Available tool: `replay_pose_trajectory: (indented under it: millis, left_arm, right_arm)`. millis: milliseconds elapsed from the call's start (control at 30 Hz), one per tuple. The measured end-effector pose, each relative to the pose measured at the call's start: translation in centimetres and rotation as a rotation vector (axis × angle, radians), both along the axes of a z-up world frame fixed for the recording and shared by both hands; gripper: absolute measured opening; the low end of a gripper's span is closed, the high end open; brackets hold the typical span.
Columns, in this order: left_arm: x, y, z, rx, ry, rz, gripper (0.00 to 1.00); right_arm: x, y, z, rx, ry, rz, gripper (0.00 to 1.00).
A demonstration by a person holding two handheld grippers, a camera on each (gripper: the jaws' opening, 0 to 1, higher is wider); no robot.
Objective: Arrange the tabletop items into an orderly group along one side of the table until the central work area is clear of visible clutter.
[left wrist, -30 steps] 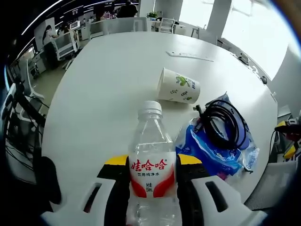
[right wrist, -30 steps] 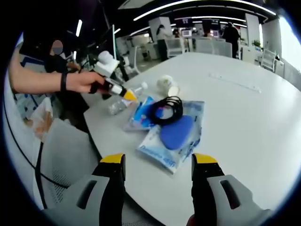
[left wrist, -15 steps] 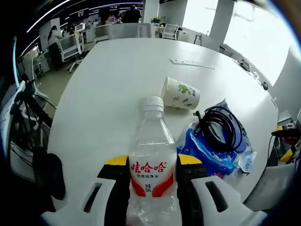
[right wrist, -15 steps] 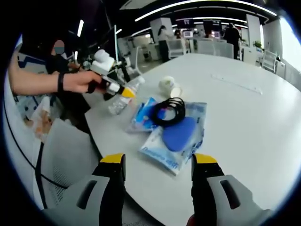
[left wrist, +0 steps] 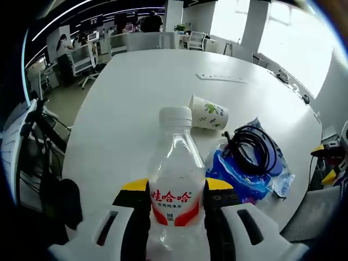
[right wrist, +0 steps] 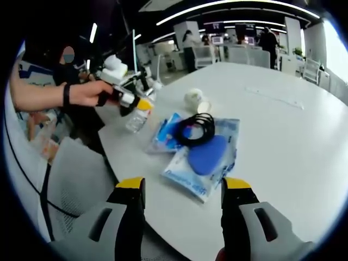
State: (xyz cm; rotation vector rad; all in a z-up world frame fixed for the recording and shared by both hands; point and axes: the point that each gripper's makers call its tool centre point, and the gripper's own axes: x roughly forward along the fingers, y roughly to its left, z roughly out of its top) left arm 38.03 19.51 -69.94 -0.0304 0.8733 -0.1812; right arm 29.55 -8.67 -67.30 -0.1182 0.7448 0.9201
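Observation:
My left gripper (left wrist: 176, 190) is shut on a clear water bottle (left wrist: 175, 179) with a white cap and a red label, held above the white table (left wrist: 130, 114). Beyond the bottle a paper cup (left wrist: 209, 112) lies on its side. Right of it a coiled black cable (left wrist: 255, 148) rests on blue plastic packets (left wrist: 244, 174). In the right gripper view the left gripper (right wrist: 133, 103) holds the bottle (right wrist: 137, 117) up near the table's edge, beside the cable (right wrist: 197, 129), the packets (right wrist: 204, 155) and the cup (right wrist: 193, 99). My right gripper (right wrist: 182, 190) is open, nothing between its jaws, short of the packets.
A long white strip (left wrist: 220, 79) lies at the far side of the table and appears as a strip (right wrist: 274, 96) in the right gripper view. Office chairs (left wrist: 81, 54) and desks stand around. A person's hand (right wrist: 81, 93) holds the left gripper. A grey chair (right wrist: 70, 179) sits by the near edge.
The left gripper has lifted and tilted the bottle upward, off the table edge. The right gripper has stayed still and open.

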Motion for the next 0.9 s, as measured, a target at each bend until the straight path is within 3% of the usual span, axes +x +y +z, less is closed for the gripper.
replay_pose_trajectory:
  millis: [900]
  left_arm:
    - [-2.4, 1.3, 2.1, 0.007, -0.058, 0.038, 0.37]
  right_arm:
    - [-0.4, 0.7, 0.2, 0.001, -0.004, 0.028, 0.55]
